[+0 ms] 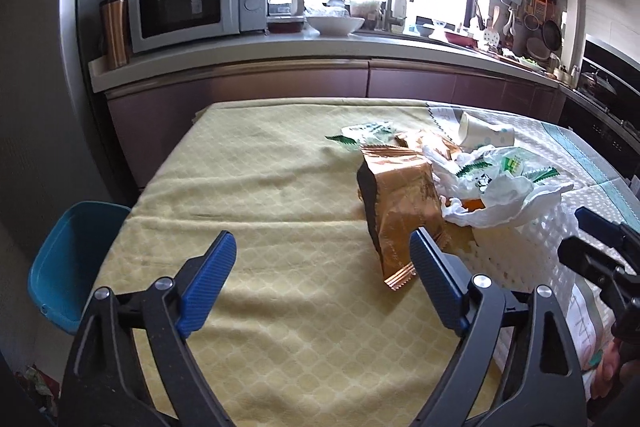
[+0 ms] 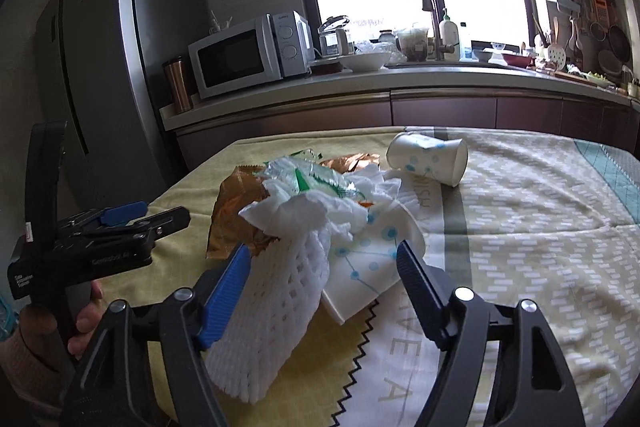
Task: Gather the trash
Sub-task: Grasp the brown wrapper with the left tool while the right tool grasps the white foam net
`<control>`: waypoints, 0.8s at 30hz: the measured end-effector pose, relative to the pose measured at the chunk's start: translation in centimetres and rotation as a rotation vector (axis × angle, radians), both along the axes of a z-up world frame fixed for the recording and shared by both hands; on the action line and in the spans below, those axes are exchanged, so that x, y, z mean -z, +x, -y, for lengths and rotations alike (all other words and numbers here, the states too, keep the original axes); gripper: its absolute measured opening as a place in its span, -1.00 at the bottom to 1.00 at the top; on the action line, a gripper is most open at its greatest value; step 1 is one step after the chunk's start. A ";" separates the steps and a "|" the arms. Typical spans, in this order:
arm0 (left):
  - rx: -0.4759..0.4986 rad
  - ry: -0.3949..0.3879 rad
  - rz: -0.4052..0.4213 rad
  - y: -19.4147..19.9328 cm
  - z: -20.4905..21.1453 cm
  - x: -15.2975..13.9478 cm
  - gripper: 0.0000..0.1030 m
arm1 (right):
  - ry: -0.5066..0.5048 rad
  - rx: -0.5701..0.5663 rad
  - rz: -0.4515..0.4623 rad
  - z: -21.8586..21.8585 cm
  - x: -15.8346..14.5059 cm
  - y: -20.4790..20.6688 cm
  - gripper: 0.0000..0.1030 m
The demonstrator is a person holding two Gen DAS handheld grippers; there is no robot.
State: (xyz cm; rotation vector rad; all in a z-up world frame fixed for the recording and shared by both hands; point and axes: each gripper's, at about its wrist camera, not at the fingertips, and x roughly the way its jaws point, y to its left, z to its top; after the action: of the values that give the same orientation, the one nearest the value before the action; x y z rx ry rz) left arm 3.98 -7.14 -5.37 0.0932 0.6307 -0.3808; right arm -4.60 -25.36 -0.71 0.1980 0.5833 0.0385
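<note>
**Both claws wide, trash heap not yet gripped**

Your right claw (image 2: pixel 322 263) is spread wide around the near end of the heap: its left finger sits just beside the white foam net sleeve (image 2: pixel 268 303), its right finger next to the flattened dotted paper cup (image 2: pixel 364 267), and neither pad looks pressed in. Your left claw (image 1: pixel 322 255) is just as wide and holds nothing; it hangs over the yellow tablecloth (image 1: pixel 260 187), with its right finger close to the bottom edge of the brown snack bag (image 1: pixel 400 211).

You seem to be at the gathering stage, about to make a grab. A sensible next move would be to close the right claw on the foam sleeve or the cup, low enough to catch the crumpled tissue (image 2: pixel 304 215) too. The brown bag is the left claw's nearest piece.

No bin or trash bag shows in either view. The foam sleeve has tissue and green-printed wrappers (image 1: pixel 508 167) bunched at its mouth. A second dotted paper cup (image 2: pixel 430 157) lies on its side beyond the heap; from here you cannot tell whether anything is in it
</note>
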 end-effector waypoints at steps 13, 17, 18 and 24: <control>0.146 -0.063 -0.227 3.6 2.7 3.0 -0.63 | 0.096 -0.102 -0.057 -1.2 1.1 -0.3 -0.73; 0.153 -0.080 -0.217 3.1 2.6 2.8 -0.88 | 0.122 -0.142 -0.044 -1.5 0.6 -0.6 -0.79; 0.155 -0.083 -0.209 2.9 2.4 2.6 -0.89 | 0.130 -0.156 -0.039 -1.7 0.4 -0.6 -0.79; 0.138 -0.108 -0.169 1.9 0.4 1.0 -0.94 | 0.135 -0.231 -0.001 -3.0 -0.9 -0.8 -0.80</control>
State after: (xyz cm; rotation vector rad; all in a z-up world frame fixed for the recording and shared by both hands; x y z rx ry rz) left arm 5.91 -7.57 -6.40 0.0009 0.7711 -0.5597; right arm -5.35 -22.35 0.18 0.2609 0.6033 0.3024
